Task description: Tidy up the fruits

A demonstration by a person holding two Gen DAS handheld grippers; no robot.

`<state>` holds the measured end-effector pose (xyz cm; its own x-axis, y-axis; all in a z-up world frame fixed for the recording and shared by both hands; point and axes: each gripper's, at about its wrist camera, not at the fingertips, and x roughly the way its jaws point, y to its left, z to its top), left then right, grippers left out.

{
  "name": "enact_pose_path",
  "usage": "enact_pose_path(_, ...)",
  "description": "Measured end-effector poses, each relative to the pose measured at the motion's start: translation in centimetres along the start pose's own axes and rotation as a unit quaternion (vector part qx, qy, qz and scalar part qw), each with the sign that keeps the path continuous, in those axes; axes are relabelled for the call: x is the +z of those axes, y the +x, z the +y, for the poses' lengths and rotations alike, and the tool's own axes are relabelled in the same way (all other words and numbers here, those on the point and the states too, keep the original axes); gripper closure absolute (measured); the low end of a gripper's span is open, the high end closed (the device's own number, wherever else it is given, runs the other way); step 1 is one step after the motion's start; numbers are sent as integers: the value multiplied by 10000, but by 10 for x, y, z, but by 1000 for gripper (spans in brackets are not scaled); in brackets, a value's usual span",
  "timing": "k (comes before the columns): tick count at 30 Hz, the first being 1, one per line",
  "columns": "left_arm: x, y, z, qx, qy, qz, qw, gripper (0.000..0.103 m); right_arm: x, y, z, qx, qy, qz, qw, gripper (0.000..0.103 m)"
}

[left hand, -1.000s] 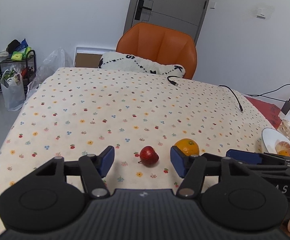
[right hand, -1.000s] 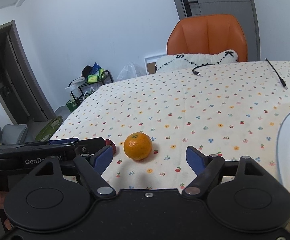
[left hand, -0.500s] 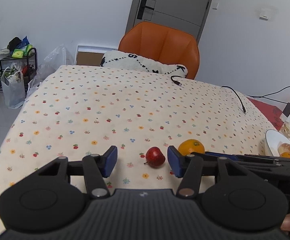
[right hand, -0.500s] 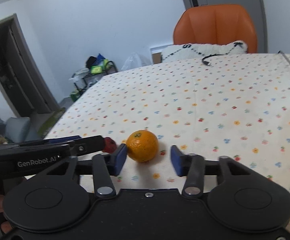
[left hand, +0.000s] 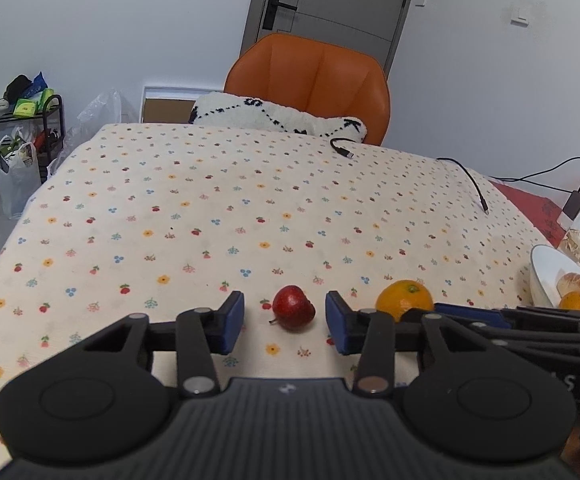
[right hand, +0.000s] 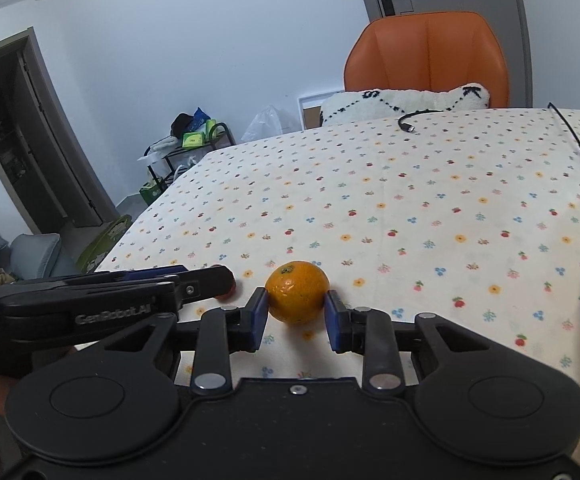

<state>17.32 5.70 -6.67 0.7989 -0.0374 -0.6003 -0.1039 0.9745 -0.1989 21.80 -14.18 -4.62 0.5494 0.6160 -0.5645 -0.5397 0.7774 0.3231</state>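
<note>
A matt flowered cloth [left hand: 218,216] is covering the bench. The orange [right hand: 297,292] is showing dimpled, faintly shiny peel; the red fruit [left hand: 293,307] is gleaming smooth. The chair [left hand: 309,80] is looking like smooth leather, and the plate [left hand: 539,276] is shining glossy white.

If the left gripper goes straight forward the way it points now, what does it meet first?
Probably the small red fruit, which lies between the left gripper's blue pads without touching them; the jaws have just been closing. Beyond it is only tablecloth.
</note>
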Motion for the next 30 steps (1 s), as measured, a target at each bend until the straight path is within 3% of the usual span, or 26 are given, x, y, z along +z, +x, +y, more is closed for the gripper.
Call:
enact_pose_path(2, -2, 3, -1, 3, 31, -6, 10000, 66, -1, -3, -2, -42, -3, -14, 10000, 74)
enact_pose_path(5, -2, 4, -2, 39, 72, -12, 10000, 81, -3, -8, -4, -88, -11, -42, 10000, 75)
enact_pose_path(25, -5, -24, -9, 17, -20, -129, 9999, 81, -16, -35, -13, -195, 55, -184, 9996, 77)
enact_pose_path(28, -4, -29, -14, -2, 2, -168, 9999, 81, -15, -41, -15, -196, 90, -235, 9995, 80)
enact_pose_path(30, -3, -32, -18, -25, 30, -200, 9998, 81, -15, -45, -17, -201, 117, -276, 9993, 89)
